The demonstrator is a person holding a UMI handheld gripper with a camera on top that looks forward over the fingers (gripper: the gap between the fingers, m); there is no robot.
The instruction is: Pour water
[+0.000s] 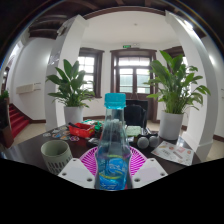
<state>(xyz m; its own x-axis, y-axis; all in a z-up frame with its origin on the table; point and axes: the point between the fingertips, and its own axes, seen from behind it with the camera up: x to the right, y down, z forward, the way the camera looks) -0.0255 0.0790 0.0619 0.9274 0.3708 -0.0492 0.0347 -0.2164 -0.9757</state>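
Your gripper [112, 172] is clamped on the water bottle [112, 145], both pink pads [90, 160] pressing its sides, bottle upright w/ blue cap on. Grey cup [56, 153] sits on the dark table [30, 150] just left of the fingers; potted plants [72, 85] well beyond.

Down at the base of the view sits the hand-held two-finger gripper [112, 168], two pale grey-white fingers [75, 172] with flat angular outer faces, one either side of its centre line, and look at those bright magenta pads [91, 160] lining the inner faces, ridged with fine lighter stripes across them; no cables, screws or markings show on it
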